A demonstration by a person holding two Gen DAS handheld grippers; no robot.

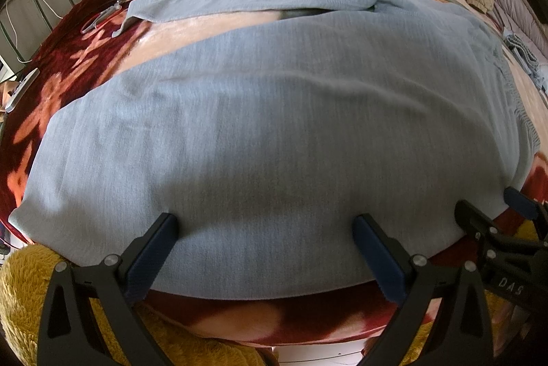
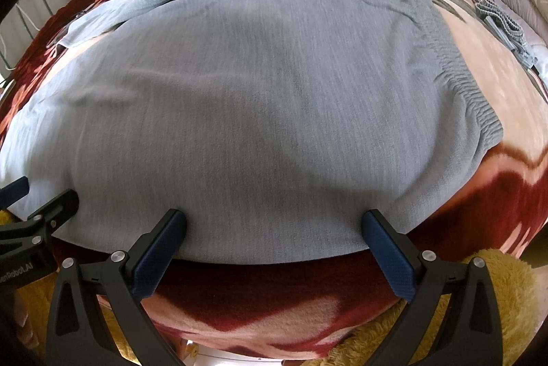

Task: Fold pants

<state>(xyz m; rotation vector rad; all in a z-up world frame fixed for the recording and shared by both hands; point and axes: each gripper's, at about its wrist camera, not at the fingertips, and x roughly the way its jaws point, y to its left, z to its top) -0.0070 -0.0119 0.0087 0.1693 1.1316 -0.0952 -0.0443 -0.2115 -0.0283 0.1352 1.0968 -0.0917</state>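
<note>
The far leg of the grey pants (image 1: 274,133) is partly hidden behind a fold near the crotch, and its cuff is only faintly made out at the left in the right wrist view. Small pale objects (image 1: 102,16) beside that cuff cannot be identified, and a striped grey garment (image 2: 503,23) is cut off at the right edge. The pants are spread flat across a floral blanket (image 1: 68,68), waistband to the right, the near leg running along the near edge. The left gripper (image 1: 265,222) is held wide open, its fingertips resting on or just above the near hem (contact cannot be confirmed). The right gripper (image 2: 274,217) is likewise spread wide beside it, nothing being clamped. A yellow plush item (image 2: 496,297) is seen below the blanket edge.
</note>
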